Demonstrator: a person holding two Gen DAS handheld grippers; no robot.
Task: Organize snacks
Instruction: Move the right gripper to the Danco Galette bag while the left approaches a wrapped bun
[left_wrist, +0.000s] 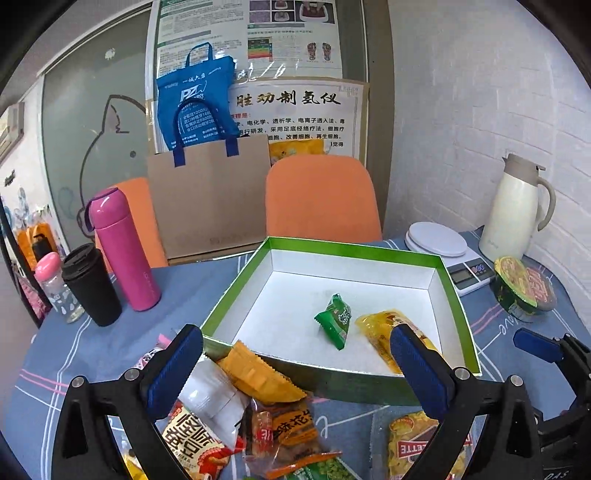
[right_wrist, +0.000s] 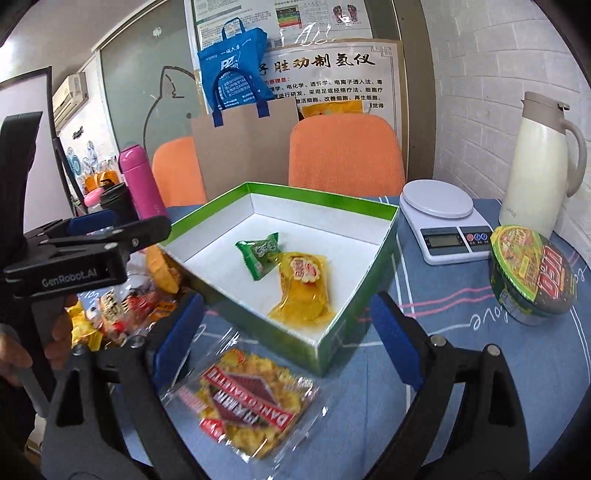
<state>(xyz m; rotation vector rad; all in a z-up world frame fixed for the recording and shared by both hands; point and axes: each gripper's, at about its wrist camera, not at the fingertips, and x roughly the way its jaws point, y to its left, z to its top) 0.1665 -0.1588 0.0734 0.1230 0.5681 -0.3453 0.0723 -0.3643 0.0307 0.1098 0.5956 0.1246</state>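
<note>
Hand (right_wrist: 22, 347) beside left claw (right_wrist: 110, 236), right-wrist only.

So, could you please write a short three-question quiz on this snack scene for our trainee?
1. How many snacks lie in the green box?
2. True or false: the right gripper has its jaws shut on a packet.
3. Which stands nearest the scale: (a) pink flask, (b) white jug, (c) black cup?

Key: 1. Two, a green packet and a yellow packet. 2. False, open. 3. b, the white jug.
</note>
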